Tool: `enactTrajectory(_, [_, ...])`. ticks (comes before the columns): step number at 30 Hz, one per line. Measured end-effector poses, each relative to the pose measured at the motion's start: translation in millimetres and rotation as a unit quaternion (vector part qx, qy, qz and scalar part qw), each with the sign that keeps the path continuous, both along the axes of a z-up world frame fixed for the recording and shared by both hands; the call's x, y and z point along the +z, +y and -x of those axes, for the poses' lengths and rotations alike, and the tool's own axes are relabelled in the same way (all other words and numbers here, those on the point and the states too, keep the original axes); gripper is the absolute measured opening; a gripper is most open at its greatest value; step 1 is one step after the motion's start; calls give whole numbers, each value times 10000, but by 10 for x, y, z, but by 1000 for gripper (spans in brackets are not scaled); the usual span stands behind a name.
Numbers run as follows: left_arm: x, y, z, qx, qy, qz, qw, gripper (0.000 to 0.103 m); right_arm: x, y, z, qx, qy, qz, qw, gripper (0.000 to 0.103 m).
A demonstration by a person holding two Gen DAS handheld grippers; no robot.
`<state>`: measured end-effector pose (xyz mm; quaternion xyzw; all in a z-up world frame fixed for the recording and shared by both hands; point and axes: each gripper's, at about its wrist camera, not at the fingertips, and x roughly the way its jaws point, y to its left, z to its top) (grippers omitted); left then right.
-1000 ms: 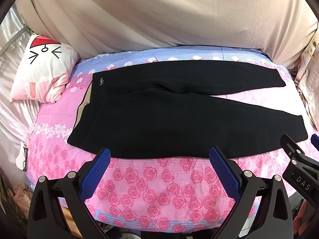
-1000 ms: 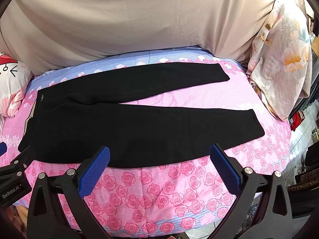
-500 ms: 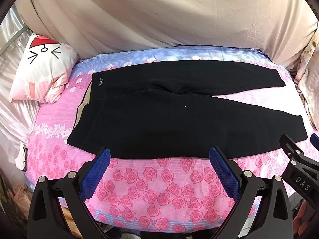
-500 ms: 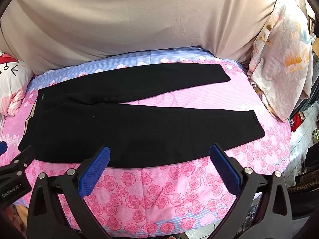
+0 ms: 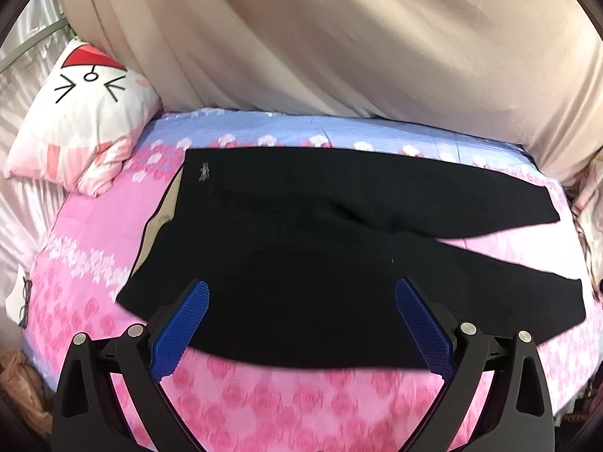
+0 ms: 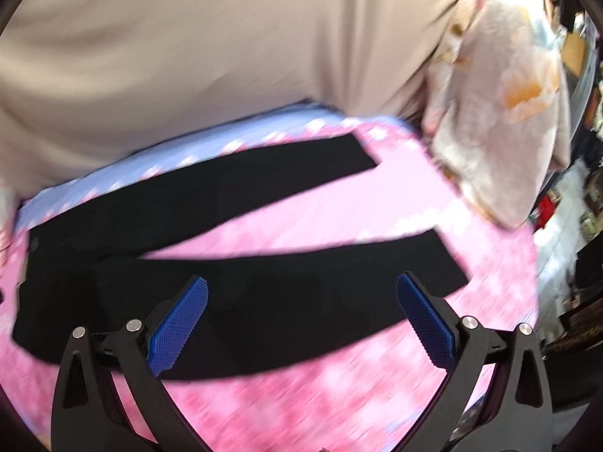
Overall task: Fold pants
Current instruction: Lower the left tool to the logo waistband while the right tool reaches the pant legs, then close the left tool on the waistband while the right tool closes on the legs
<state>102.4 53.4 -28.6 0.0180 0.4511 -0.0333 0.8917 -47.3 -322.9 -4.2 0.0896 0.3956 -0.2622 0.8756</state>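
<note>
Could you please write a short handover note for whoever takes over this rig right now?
Left gripper: open, empty, above the near side of the pants.
Right gripper: open, empty, above the near leg; its view is blurred.
Pants lie flat on the pink floral bedsheet, waistband toward the cat pillow, legs spread apart toward the other end.
Done: nothing folded, no grasp.
Left: grip the pants and make every fold.
</note>
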Motion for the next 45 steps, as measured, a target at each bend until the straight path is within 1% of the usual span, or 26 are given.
enactTrajectory(2, [-64,-104,-145,-52,130,71,9999,98,8,-296,-128,20,-75,175,9998,98])
enactTrajectory(4, [-131,-220,-271,84,162,155,9997,98,-27,-605,-291,165,-203,245,9994,98])
enactTrajectory(6, [-198,-317,-365,271,194,228,9992,97,-135,-996,-562,526,-289,179,9980,98])
enactTrajectory(8, [-254,-393,-425,414,175,433,9981,97,-279,-1403,-869,873,-339,111,9955,98])
enactTrajectory(10, [-299,-461,-473,633,-24,547,9965,97,-450,-1766,-1183,1138,-284,-47,9931,98])
enactTrajectory(11, [-324,-486,-494,752,-115,532,9957,97,-575,-1976,-1380,1230,-201,-167,9921,98])
enactTrajectory(13, [-386,-540,-576,893,-165,483,9947,97,-744,-2253,-1639,1314,-129,-384,9905,98])
enactTrajectory(15, [-442,-584,-656,903,-142,410,9950,96,-877,-2510,-1874,1297,-115,-458,9904,98])
enactTrajectory(18, [-521,-605,-761,915,-106,356,9951,96,-1004,-2758,-2110,1370,-211,-612,9885,98])
enactTrajectory(22, [-636,-616,-901,907,74,19,9959,97,-1245,-2995,-2391,1463,-67,-943,9847,98])
enactTrajectory(24, [-665,-648,-942,742,16,-177,9971,97,-1323,-3056,-2483,1533,-28,-997,9831,98])
enactTrajectory(26, [-680,-670,-957,648,-40,-294,9975,97,-1382,-3113,-2559,1572,-45,-1014,9823,98])
enactTrajectory(28, [-692,-675,-970,569,-64,-222,9981,98,-1414,-3141,-2619,1614,-56,-1039,9814,98])
enactTrajectory(29, [-700,-671,-983,578,-66,-211,9981,98,-1448,-3156,-2662,1709,-47,-1128,9788,98])
enactTrajectory(31, [-721,-666,-1009,574,-47,-133,9983,98,-1519,-3145,-2733,1857,103,-1176,9755,92])
enactTrajectory(33, [-749,-662,-1042,557,-37,-47,9984,98,-1584,-3134,-2769,1911,224,-1093,9752,92])
enactTrajectory(35, [-791,-634,-1092,593,-6,17,9982,98,-1590,-3101,-2763,1954,146,-994,9756,81])
enactTrajectory(36, [-812,-613,-1121,619,11,35,9981,98,-1588,-3104,-2763,1923,97,-999,9762,68])
enactTrajectory(37, [-832,-578,-1160,663,29,44,9978,98,-1579,-3114,-2755,1920,14,-1065,9756,51])
enactTrajectory(38, [-847,-519,-1215,746,26,34,9972,98,-1573,-3132,-2748,1847,-32,-1098,9766,48])
enactTrajectory(39, [-854,-437,-1280,806,-9,67,9967,98,-1567,-3162,-2713,1819,-60,-1131,9768,39])
enactTrajectory(41, [-857,-271,-1401,930,-49,65,9956,98,-1556,-3162,-2716,1817,-89,-1171,9763,31])
enactTrajectory(42, [-848,-141,-1499,1009,-60,5,9949,98,-1545,-3138,-2717,1843,-89,-1177,9758,26])
enactTrajectory(43, [-838,-57,-1564,1038,-67,-19,9946,98,-1539,-3115,-2724,1847,-68,-1124,9763,24])
enactTrajectory(45, [-771,227,-1773,1155,-227,-253,9927,98,-1531,-3003,-2767,1831,8,-924,9787,24])
